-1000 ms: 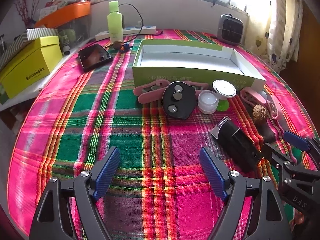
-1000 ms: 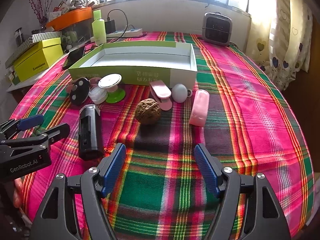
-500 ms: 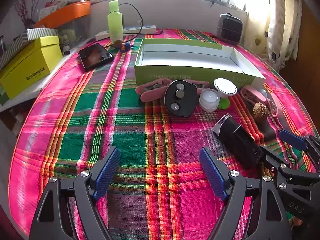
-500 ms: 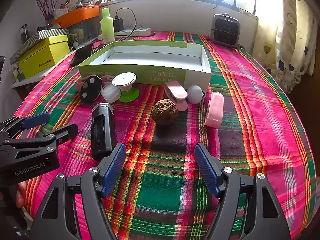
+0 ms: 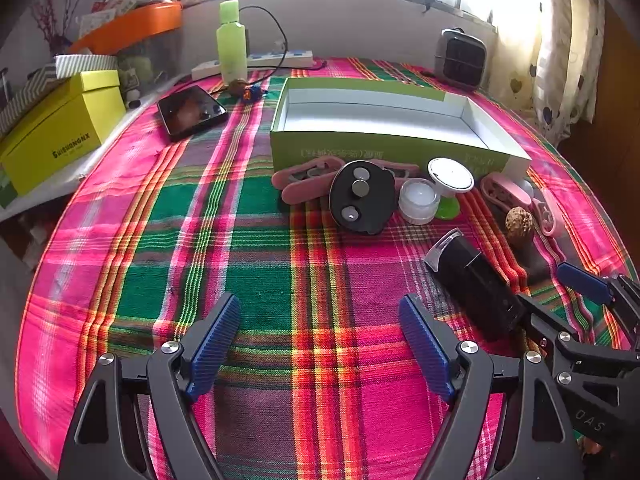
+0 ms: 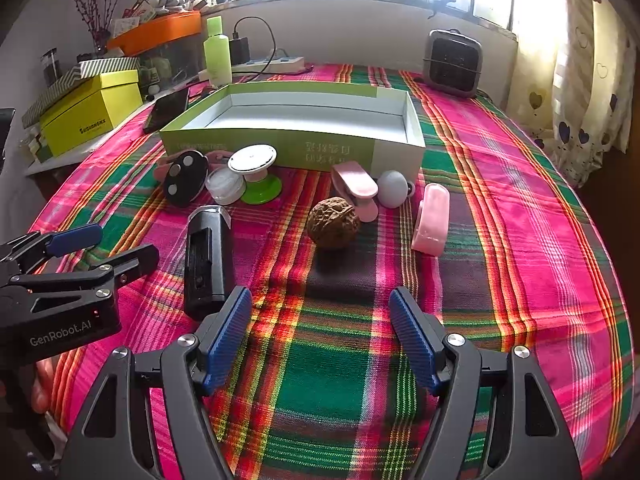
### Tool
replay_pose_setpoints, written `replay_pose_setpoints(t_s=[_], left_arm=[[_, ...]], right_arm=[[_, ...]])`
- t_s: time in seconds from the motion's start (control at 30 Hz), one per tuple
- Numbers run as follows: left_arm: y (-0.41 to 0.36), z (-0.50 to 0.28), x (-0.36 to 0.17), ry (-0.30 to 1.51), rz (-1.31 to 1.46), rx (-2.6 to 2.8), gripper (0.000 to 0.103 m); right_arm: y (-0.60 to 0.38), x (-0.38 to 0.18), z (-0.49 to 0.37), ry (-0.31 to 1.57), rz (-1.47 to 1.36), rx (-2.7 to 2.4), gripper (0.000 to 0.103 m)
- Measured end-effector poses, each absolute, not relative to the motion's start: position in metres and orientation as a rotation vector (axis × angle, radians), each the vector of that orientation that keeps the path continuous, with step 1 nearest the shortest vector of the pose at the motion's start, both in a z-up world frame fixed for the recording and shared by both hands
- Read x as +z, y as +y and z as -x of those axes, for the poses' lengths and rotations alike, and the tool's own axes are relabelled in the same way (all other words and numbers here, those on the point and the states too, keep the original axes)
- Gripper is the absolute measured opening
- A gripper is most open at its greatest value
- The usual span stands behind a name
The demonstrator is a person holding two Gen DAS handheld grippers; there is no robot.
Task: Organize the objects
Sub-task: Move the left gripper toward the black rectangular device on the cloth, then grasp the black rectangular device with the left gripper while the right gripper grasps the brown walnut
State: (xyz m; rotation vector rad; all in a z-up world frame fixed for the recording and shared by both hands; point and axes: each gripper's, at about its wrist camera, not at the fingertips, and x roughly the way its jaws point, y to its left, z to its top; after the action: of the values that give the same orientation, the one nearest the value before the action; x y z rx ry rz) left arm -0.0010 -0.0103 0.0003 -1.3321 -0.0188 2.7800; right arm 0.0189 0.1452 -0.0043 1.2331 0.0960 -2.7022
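An empty green-and-white box [image 5: 384,120] [image 6: 296,120] stands on the plaid cloth. In front of it lie pink clips [image 5: 304,182], a black round piece with metal discs [image 5: 362,198] [image 6: 185,176], a small white jar [image 5: 418,200] [image 6: 225,185], a white disc on a green base [image 5: 450,174] [image 6: 254,172], a walnut [image 5: 519,221] [image 6: 333,222], a pink clip [image 6: 356,188], a grey egg shape [image 6: 392,188], a pink case [image 6: 432,220] and a black rectangular device [image 5: 472,286] [image 6: 208,256]. My left gripper [image 5: 320,340] [image 6: 102,248] is open over bare cloth. My right gripper [image 6: 320,336] [image 5: 552,292] is open, short of the walnut.
A yellow box [image 5: 56,128], a phone [image 5: 190,112], a green bottle [image 5: 232,40], a power strip with a cable [image 5: 256,62] and a small grey heater [image 5: 460,58] ring the far side. A curtain [image 6: 576,60] hangs at the right. The table's edge runs along the left.
Both grippers have drawn back slightly and lifted; the objects look a little farther off. Nothing on the cloth has moved, and both grippers stay open.
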Motion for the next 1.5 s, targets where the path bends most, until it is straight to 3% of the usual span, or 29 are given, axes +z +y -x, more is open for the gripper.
replay_pose_setpoints(t_s=[0.43,0.93,1.3,1.5], left_arm=[[-0.023,-0.004,0.007,-0.153,1.332,2.726,0.081],[0.01,-0.011,0.024,-0.112,1.227,2.607,0.081],[0.034,-0.003,0.01,0.016,1.269,2.587,0.061],[0.038,-0.001,0.006,0.046,1.268,2.613,0.058]], right_arm=[[0.126,-0.002,-0.027,0.06,-1.161,-2.53,0.072],[0.173,0.003,-0.026,-0.04,-1.168,-2.65,0.072],[0.189,0.003,-0.025,-0.06,-1.179,-2.68,0.072],[0.192,0.003,-0.024,-0.058,-1.178,-2.677,0.072]])
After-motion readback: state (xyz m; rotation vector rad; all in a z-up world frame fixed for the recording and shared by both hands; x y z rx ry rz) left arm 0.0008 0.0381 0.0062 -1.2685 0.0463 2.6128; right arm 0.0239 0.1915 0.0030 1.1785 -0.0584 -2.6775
